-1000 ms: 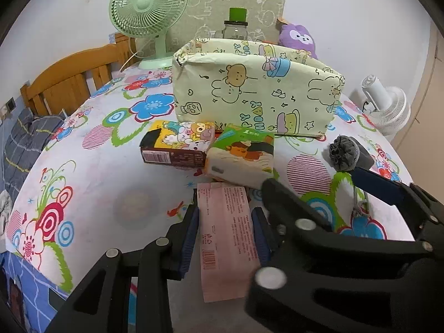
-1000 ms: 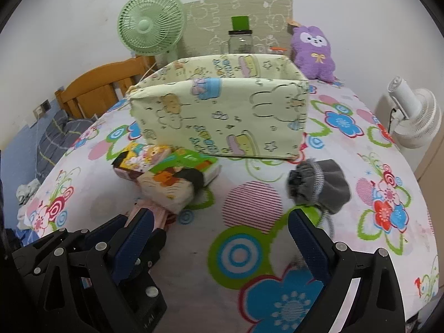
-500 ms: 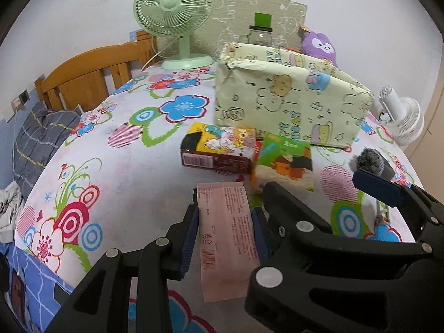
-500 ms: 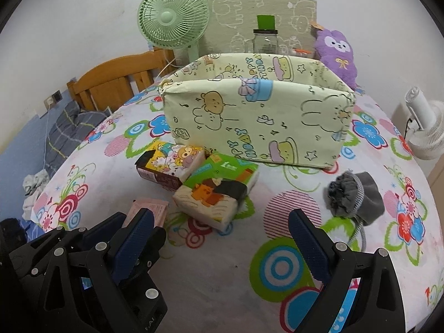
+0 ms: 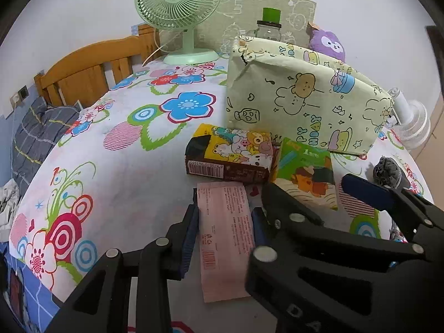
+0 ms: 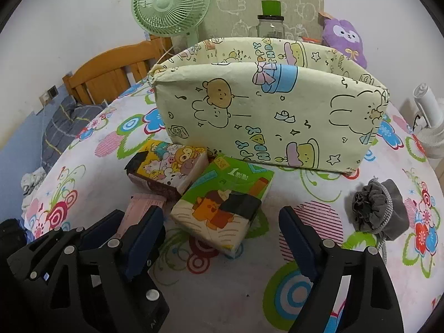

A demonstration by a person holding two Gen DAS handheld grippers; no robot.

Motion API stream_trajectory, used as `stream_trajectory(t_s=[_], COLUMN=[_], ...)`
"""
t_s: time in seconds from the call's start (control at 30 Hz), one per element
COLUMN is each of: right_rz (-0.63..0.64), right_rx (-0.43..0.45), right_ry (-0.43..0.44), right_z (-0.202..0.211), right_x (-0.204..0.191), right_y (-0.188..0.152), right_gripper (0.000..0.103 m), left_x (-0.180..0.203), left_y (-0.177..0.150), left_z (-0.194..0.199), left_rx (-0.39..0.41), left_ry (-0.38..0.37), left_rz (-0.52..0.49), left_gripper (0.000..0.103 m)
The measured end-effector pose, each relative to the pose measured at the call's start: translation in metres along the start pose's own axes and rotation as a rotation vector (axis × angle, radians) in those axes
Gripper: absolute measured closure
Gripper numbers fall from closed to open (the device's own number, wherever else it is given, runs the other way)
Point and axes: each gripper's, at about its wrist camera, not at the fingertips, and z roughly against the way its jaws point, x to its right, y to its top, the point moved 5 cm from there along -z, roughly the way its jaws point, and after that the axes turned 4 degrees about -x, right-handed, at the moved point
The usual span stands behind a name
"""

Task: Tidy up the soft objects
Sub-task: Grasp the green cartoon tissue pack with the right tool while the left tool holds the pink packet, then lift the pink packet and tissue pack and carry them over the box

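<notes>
My left gripper (image 5: 225, 222) is shut on a flat pink tissue packet (image 5: 226, 238) just above the flowered tablecloth. Ahead of it lie a yellow cartoon tissue pack (image 5: 231, 154) and a green tissue pack (image 5: 306, 173), in front of the pale yellow cartoon fabric bin (image 5: 305, 102). My right gripper (image 6: 222, 236) is open and empty, its jaws on either side of the green pack (image 6: 222, 205). The yellow pack (image 6: 168, 166), the pink packet (image 6: 136, 212) and the bin (image 6: 266, 116) also show in the right wrist view. A grey drawstring pouch (image 6: 374, 208) lies to the right.
A green desk fan (image 5: 180, 14), a jar with a green lid (image 5: 270, 26) and a purple plush (image 5: 327, 44) stand behind the bin. A white fan (image 6: 427, 127) is at the right edge. A wooden bed frame (image 5: 91, 69) is at left. The table edge is near my grippers.
Both grippers have shifted left and closer to the tissue packs. The left stays shut on the pink packet. The right gripper now frames the green pack.
</notes>
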Motion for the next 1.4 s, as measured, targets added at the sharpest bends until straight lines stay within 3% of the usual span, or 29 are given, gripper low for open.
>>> stream_trajectory(t_s=[0.2, 0.27, 0.3, 0.63, 1.4], right_rz=[-0.019, -0.027, -0.032, -0.049, -0.107], right_rx=[-0.014, -0.018, -0.017, -0.007, 0.081], right_ry=[0.033, 0.047, 0.04, 0.006, -0.023], right_z=[-0.007, -0.007, -0.007, 0.002, 0.056], right_x=[0.0, 0.001, 0.002, 0.013, 0.046], right_y=[0.002, 0.001, 0.001, -0.005, -0.014], right_gripper=[0.019, 0.023, 0.035, 0.038, 0.038], left_x=[0.0, 0.002, 0.003, 0.015, 0.058], left_y=[0.001, 0.001, 0.001, -0.002, 0.0], left_z=[-0.001, -0.001, -0.001, 0.003, 0.045], left_rx=[-0.001, -0.002, -0.001, -0.003, 0.079], left_ry=[-0.008, -0.006, 0.001, -0.017, -0.044], left_rz=[0.003, -0.001, -0.005, -0.021, -0.091], left_gripper=[0.063, 0.063, 0.063, 0.063, 0.064])
